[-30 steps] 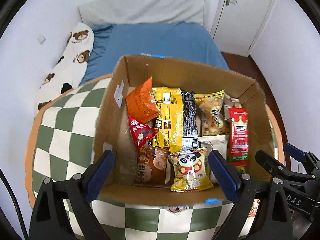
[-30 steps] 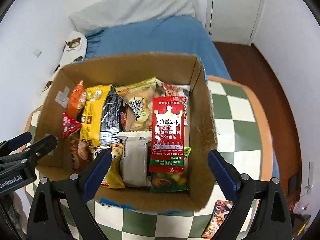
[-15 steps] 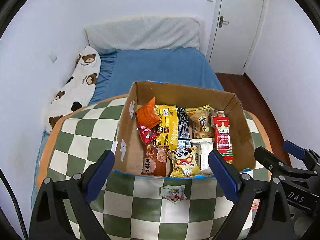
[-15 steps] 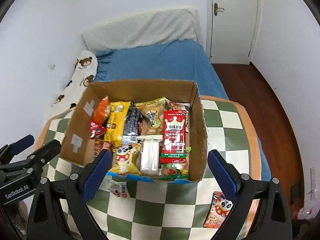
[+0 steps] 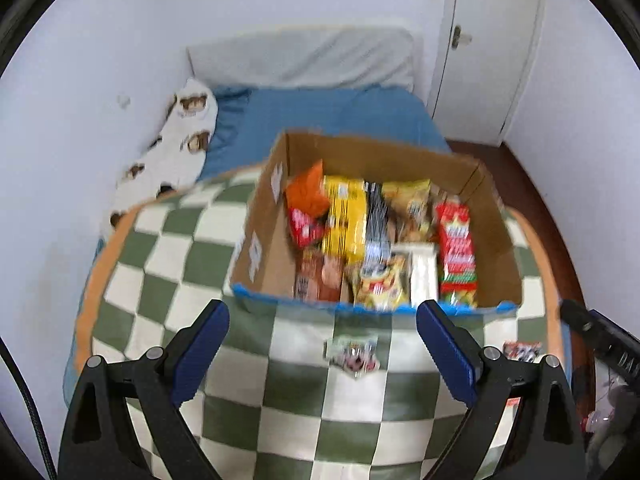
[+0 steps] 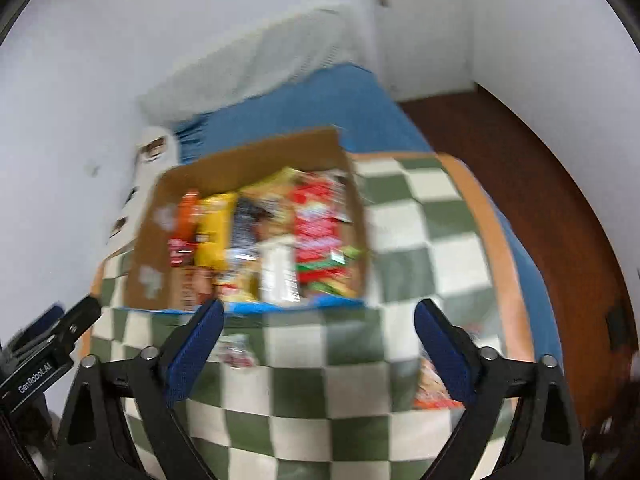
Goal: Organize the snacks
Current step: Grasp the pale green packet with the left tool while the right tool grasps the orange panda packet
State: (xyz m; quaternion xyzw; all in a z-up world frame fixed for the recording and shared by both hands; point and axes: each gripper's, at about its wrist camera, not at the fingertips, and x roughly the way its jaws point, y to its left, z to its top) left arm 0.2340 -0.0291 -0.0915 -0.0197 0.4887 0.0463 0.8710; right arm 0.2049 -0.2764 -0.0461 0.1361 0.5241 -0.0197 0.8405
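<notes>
On my far left, beside the blue bed [image 5: 320, 116], the checkered surface [image 5: 168, 248] lies bare. My left gripper [image 5: 322, 344] hangs above the near part of that surface, its jaws wide apart with nothing between them. Just beyond it sits the cardboard box [image 5: 264, 248], already packed with snacks: an orange bag, a yellow packet [image 5: 345, 216], a dark one, and a red packet [image 5: 456, 248] against the right wall.

In front of the box, touching the surface and well clear of the box wall, lies a small loose packet [image 5: 352, 354]; it sits between my left gripper's fingers in that view, but below them, not held. Further right, near the surface's edge, is a second loose packet [image 5: 520, 351], which the right wrist view shows as an orange-and-white blur [image 6: 434, 384] just beside my right finger.

My right gripper [image 6: 318, 344] is closing at this moment, yet nothing is between its jaws, and the pads press on nothing.

I judge the step in hand is collecting these two strays. To do it well I should reopen the right jaws, slow down so the view sharpens, come down squarely over the packet, and pinch across its narrow side. The foil looks slippery and flat, so I would press lightly into the cloth before closing.
</notes>
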